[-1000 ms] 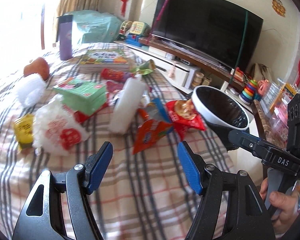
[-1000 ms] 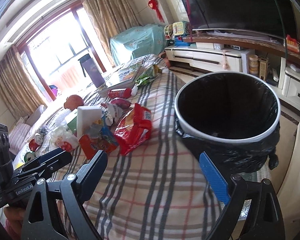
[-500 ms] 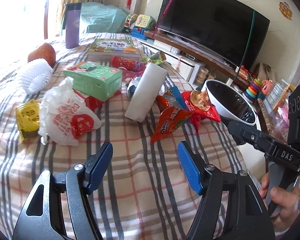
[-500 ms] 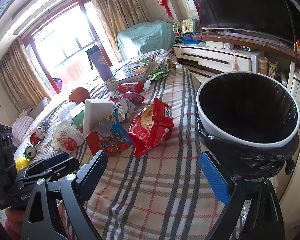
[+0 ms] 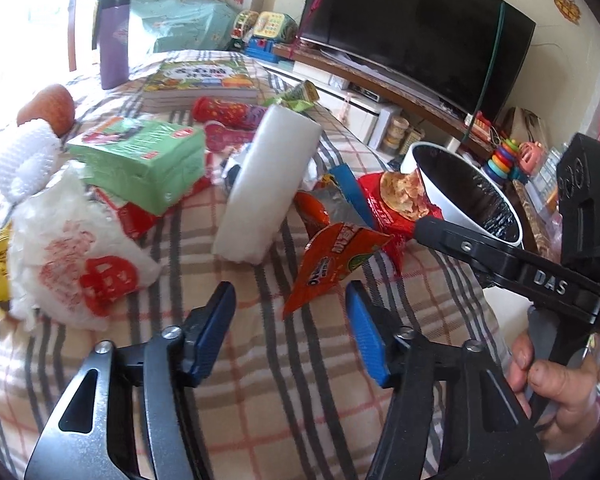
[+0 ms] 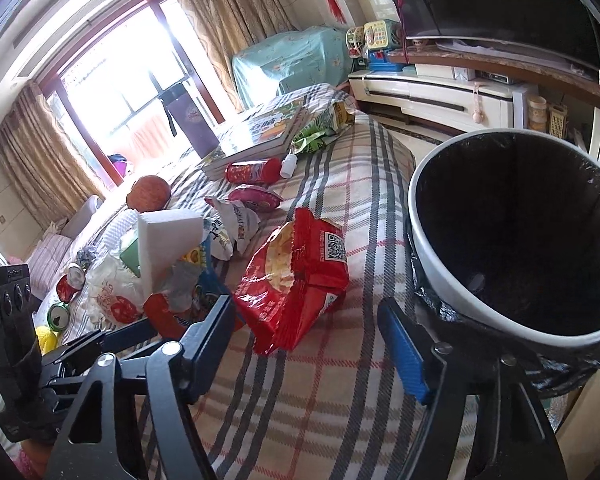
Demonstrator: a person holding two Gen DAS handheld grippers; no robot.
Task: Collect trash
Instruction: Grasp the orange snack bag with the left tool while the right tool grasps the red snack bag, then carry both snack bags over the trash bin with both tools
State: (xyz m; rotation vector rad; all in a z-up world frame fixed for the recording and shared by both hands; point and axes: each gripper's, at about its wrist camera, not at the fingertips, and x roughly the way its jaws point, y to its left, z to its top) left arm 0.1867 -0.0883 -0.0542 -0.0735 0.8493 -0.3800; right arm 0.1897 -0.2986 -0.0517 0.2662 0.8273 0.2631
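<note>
On the plaid cloth [image 5: 260,360] an orange snack wrapper [image 5: 332,260] lies with its lower corner just ahead of my left gripper [image 5: 289,300]. The jaws are closing and the pads do not touch it. A torn red snack bag [image 6: 296,276] reaches down between the tips of my right gripper [image 6: 305,312], whose jaws are closing too, still clear of it. The white bin with a black liner [image 6: 432,276] stands at the cloth's right edge, beside the right finger. In the left wrist view the red bag [image 5: 396,204] lies against the bin's rim [image 5: 432,188].
A white foam block [image 5: 264,184], green tissue pack [image 5: 140,156], printed plastic bag [image 5: 72,256], apple [image 5: 48,108], books [image 5: 200,80], purple flask [image 5: 114,40] and red tube [image 5: 224,110] crowd the cloth. A hand [image 5: 548,392] holds the right gripper's handle. A TV [image 5: 412,24] stands behind.
Both grippers have moved forward and down toward the wrappers, which now look larger and closer. Both pairs of jaws have narrowed. Nothing has been picked up.
</note>
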